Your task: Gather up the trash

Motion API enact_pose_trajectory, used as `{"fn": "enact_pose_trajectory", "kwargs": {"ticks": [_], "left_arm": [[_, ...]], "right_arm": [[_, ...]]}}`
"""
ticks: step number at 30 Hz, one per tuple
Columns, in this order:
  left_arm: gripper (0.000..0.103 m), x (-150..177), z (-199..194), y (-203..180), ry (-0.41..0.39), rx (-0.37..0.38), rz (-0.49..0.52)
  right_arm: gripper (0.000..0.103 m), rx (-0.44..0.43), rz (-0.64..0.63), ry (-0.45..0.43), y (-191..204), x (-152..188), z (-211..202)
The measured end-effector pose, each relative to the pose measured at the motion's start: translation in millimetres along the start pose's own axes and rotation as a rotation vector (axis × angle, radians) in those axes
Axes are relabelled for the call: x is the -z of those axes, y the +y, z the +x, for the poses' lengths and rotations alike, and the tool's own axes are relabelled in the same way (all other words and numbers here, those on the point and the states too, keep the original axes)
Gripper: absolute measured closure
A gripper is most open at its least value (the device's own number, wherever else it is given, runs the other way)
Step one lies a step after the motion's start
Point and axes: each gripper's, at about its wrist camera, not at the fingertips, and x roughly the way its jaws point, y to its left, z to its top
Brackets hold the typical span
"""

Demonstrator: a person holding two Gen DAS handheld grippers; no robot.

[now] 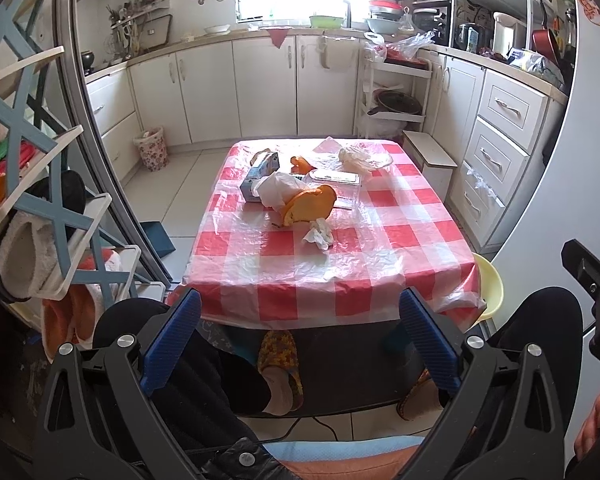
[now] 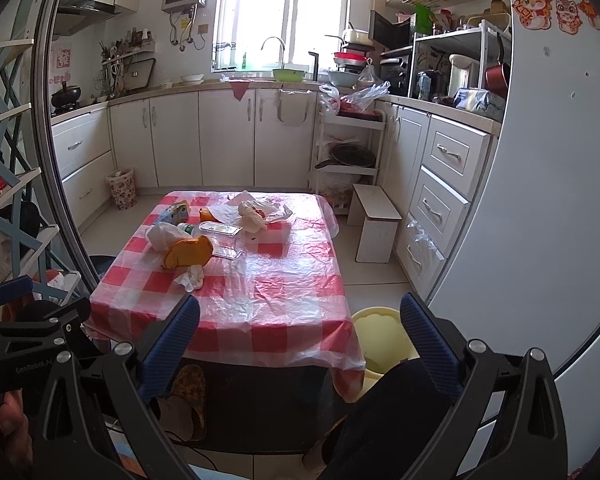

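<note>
A low table with a red-and-white checked plastic cloth (image 1: pixel 340 264) (image 2: pixel 284 280) holds the trash. On it lie a crumpled white tissue (image 1: pixel 319 234) (image 2: pixel 190 277), a big orange peel (image 1: pixel 310 204) (image 2: pixel 188 256), a white plastic bag (image 1: pixel 276 188) (image 2: pixel 164 235), a blue carton (image 1: pixel 260 170) (image 2: pixel 174 213), a clear plastic box (image 1: pixel 336 179) (image 2: pixel 220 229), a small orange piece (image 1: pixel 300 164) and a crumpled bag at the far side (image 1: pixel 358 158) (image 2: pixel 252 214). My left gripper (image 1: pixel 300 338) and right gripper (image 2: pixel 300 344) are both open and empty, held short of the table's near edge.
A yellow bin (image 2: pixel 382 338) (image 1: pixel 490 284) stands at the table's near right corner. A flowered waste basket (image 1: pixel 152 148) (image 2: pixel 122 188) sits by the far cabinets, a white step stool (image 2: pixel 374 220) to the right. A shoe rack (image 1: pixel 40 200) is at left. The person's knees and slippered feet show below.
</note>
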Motion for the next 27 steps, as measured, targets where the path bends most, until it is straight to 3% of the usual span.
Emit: {"fn": "enact_pose_trajectory", "kwargs": {"ticks": [18,27], "left_arm": [[0.008,0.6,0.1,-1.2,-0.001,-0.002,0.000],[0.008,2.0,-0.4,0.0,0.002,-0.002,-0.002]], "right_arm": [[0.007,-0.065,0.033,0.041,-6.6,2.7,-0.7],[0.007,-0.058,0.018,0.036,-4.7,0.8,-3.8]]}}
